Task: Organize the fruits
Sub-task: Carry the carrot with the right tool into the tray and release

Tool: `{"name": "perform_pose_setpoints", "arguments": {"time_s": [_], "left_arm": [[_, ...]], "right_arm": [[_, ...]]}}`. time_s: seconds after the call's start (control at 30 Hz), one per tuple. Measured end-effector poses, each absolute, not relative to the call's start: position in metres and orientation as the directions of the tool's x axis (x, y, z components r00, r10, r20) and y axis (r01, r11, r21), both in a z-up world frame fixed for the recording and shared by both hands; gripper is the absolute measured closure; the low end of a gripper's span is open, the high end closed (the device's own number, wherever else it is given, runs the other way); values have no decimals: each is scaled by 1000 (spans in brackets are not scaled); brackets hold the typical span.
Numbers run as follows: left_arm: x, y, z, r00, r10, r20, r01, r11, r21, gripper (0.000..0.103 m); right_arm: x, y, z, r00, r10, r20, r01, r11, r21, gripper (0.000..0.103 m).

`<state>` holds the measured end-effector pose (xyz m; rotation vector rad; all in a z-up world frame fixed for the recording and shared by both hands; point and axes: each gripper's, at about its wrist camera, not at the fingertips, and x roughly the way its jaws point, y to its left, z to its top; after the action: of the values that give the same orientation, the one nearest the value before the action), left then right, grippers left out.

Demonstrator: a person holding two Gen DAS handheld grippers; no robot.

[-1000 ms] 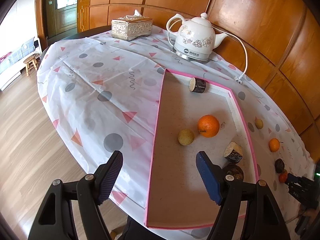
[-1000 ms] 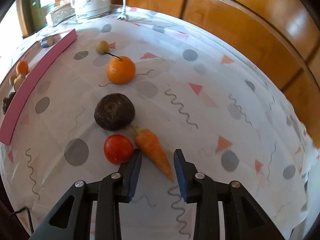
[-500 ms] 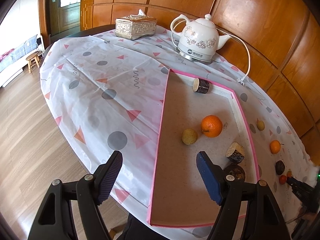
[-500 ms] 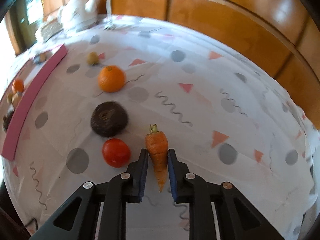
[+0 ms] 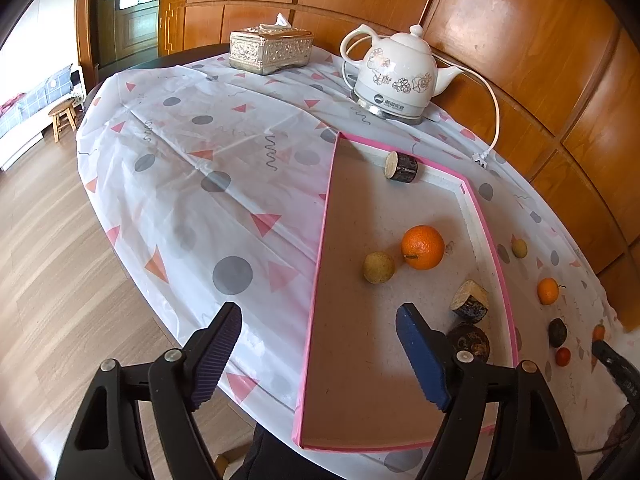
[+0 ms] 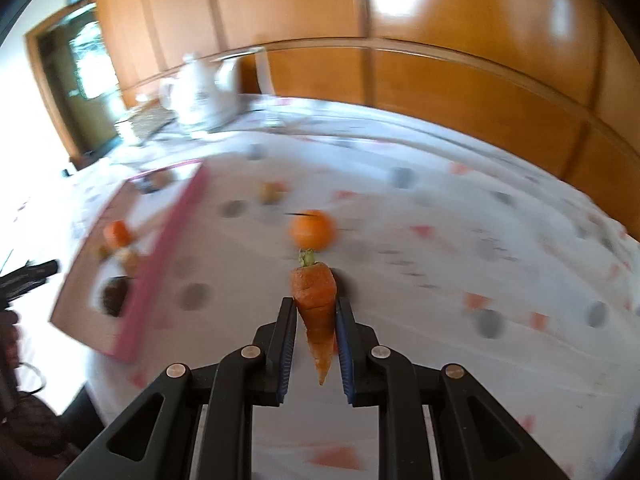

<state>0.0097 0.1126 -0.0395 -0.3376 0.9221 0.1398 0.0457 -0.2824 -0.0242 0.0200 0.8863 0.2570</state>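
The right gripper (image 6: pixel 316 316) was clamped on a carrot (image 6: pixel 316 300), its two pads pressing the sides; the leafy stub pointed away from the camera and the thin tip hung toward it, clear of the tablecloth (image 6: pixel 440 216). The right wrist view was blurred. Beyond the carrot a small orange (image 6: pixel 312 230) lay on the cloth.

The left gripper (image 5: pixel 320 344) hovered over the near edge of the table, its jaws wide apart and opening, with nothing between them. Its right finger stood over the pink-rimmed tray (image 5: pixel 320 264) and its left finger over the cloth beside it.

Inside the tray lay a large orange (image 5: pixel 423 247) near the right rim, a yellowish round fruit (image 5: pixel 379 267) just beside it, a cut log piece (image 5: pixel 401 165) at the far corner, another log piece (image 5: pixel 470 301) by the right rim, and a dark round fruit (image 5: pixel 470 340) near that, partly hidden by the finger.

A white kettle (image 5: pixel 396 84) and a tissue box (image 5: pixel 270 50) stood at the far edge of the table.
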Motion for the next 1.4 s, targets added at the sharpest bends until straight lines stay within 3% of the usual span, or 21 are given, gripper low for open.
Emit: {"name": "perform_pose_setpoints", "arguments": {"time_s": [0.27,0.5,0.83,1.17,1.3,1.4], "left_arm": [[8,117,-41,594,-30,-804,-270,934,-235,23],[7,133,-44,595,-22,-804,-307,918,-252,23],[3,162,-43,603,12,-798,-374,887,-269,23],[4,156,-48,589,7,-808,-362,896,-256,23],[4,153,-48,586,7,-810,-359,898,-252,23],[4,151,-48,584,6,-811,-353,902,-247,23]], "right_arm": [[49,-178,-24,497,447,-744,-453,865,217,84],[50,-101,-27,406,534,-741,-573,781,248,84],[63,-27,-55,327,500,-802,-635,744,205,84],[68,-15,-77,333,422,-843,-625,768,138,83],[66,-22,-75,335,436,-835,-612,775,158,75],[64,-29,-71,353,443,-824,-596,785,166,75]]}}
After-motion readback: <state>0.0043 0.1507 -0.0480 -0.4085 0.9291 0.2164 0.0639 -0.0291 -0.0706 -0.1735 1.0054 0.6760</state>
